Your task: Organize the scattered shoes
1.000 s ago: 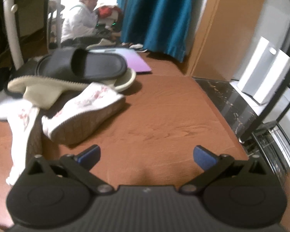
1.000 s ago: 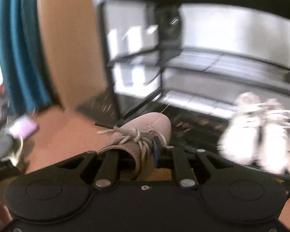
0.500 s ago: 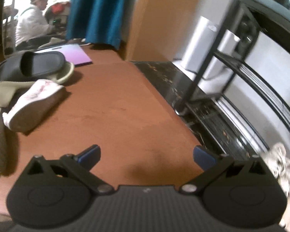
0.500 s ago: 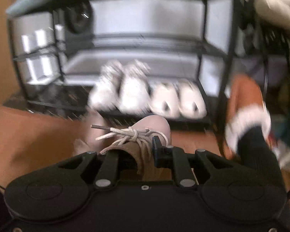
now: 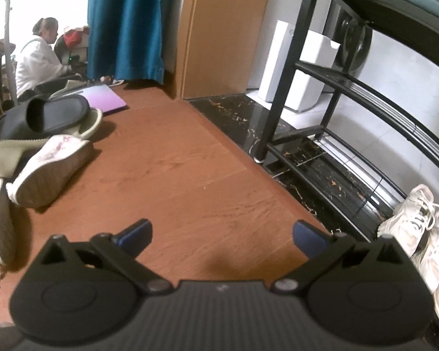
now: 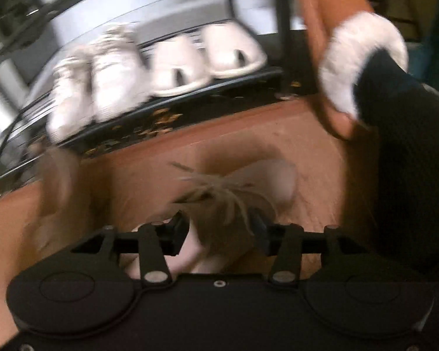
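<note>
My right gripper (image 6: 219, 229) is shut on a tan lace-up shoe (image 6: 240, 199), toe pointing away, low over the brown floor in front of the black shoe rack (image 6: 190, 90). The view is blurred. White sneakers (image 6: 96, 73) and a pair of white slippers (image 6: 207, 58) stand on the rack's bottom shelf. My left gripper (image 5: 222, 234) is open and empty above the floor. In its view a pile of loose shoes lies at the left: a black slide (image 5: 44, 117), a cream slipper (image 5: 3, 155) and a white floral shoe (image 5: 52, 166) on its side. The white sneakers (image 5: 415, 222) show at the right.
A person's foot in a brown slipper with white fur trim (image 6: 351, 58) stands at the right of the rack. The rack's black frame (image 5: 289, 82) rises at the right of the left wrist view. A purple mat (image 5: 105, 102), a blue curtain (image 5: 125, 23) and a seated person (image 5: 38, 58) are behind.
My right gripper has swung down and tilted with the tan shoe; the rack's shelf and its white shoes moved up in view. My left gripper turned right, so the rack and white sneakers came into view.
</note>
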{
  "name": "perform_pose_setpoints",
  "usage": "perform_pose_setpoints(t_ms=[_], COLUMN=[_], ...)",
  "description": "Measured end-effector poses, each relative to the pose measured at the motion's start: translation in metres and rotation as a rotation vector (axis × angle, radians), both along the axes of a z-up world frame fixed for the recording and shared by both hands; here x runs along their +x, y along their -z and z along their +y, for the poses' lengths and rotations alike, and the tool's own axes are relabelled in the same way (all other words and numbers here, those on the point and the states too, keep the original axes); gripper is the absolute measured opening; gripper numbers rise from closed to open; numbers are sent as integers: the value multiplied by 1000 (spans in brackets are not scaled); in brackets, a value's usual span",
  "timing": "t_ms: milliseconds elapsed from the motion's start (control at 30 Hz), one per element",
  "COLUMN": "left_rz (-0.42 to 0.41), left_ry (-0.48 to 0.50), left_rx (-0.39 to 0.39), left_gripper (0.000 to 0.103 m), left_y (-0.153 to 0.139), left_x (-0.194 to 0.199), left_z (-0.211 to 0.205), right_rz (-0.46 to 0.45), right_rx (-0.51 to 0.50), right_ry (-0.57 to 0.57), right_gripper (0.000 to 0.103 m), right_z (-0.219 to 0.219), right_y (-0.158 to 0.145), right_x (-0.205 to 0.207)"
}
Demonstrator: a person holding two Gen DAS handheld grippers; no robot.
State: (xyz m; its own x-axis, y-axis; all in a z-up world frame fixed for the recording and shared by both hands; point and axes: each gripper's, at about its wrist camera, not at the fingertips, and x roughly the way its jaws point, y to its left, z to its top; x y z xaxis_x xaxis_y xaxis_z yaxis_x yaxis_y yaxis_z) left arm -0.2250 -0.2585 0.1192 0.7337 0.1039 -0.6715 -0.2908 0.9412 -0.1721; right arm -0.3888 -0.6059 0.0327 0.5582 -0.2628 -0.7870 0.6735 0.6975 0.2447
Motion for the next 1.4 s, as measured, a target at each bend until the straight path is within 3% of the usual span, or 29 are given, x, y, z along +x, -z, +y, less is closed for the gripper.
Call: perform_pose_setpoints(t_ms=[67,100,167,300,367,467,567,667,700,733,867,967,1067,1167,1200,1267,1333,1400], left_rz=[-1,-10,18,90,94,64,72,83,84,85,98,115,121,116,117,122,121,121], left_ry=[-11,4,59,144,168,153,153,167,172,176,177,171,173,172,169,169,169,169], left_rx=[4,0,12,36,58,28,25,30,33,36,25,5,0,-8,-12,-22,-30,-28], left_gripper=[102,102,102,102,102,102,102,102,102,102,102,102,102,102,102,102,102,102], left_y=[-1,0,6,21,24,24,26,29,29,30,32,34,35,35,35,35,35,35], left_x=[-5,-10,-15,-21,-23,-23,-21,-17,-17,-16,-13,-11,-10,-9,-8,-6,-6,-6], left_z=[-7,-13,-33,-57,-64,-58,-58,-60,-62,-63,-64,-62,-63,-62,-62,-60,-59,-60], right_rz=[-1,22,138,375,509,661,686,675,684,699,743,766,711,627,598,543,525,521], right_rx=[-46,-88,-239,-450,-648,-908,-972,-915,-892,-853,-682,-483,-269,-139,-114,-121,-196,-300], right_ry=[-122,-176,-309,-592,-789,-1077,-1245,-1389,-1399,-1399,-1300,-1035,-728,-524,-493,-531,-611,-696], right_gripper=[92,95,96,96,98,102,99,93,90,79,70,69,67,71,75,87,97,100], right_z=[7,11,23,50,72,98,100,94,92,90,82,67,41,23,21,25,31,37], right_y=[-20,-26,-31,-19,-2,24,43,57,61,65,68,60,46,33,30,22,14,9], right_x=[-13,-15,-15,11,22,32,38,47,52,58,77,97,121,138,142,144,144,135])
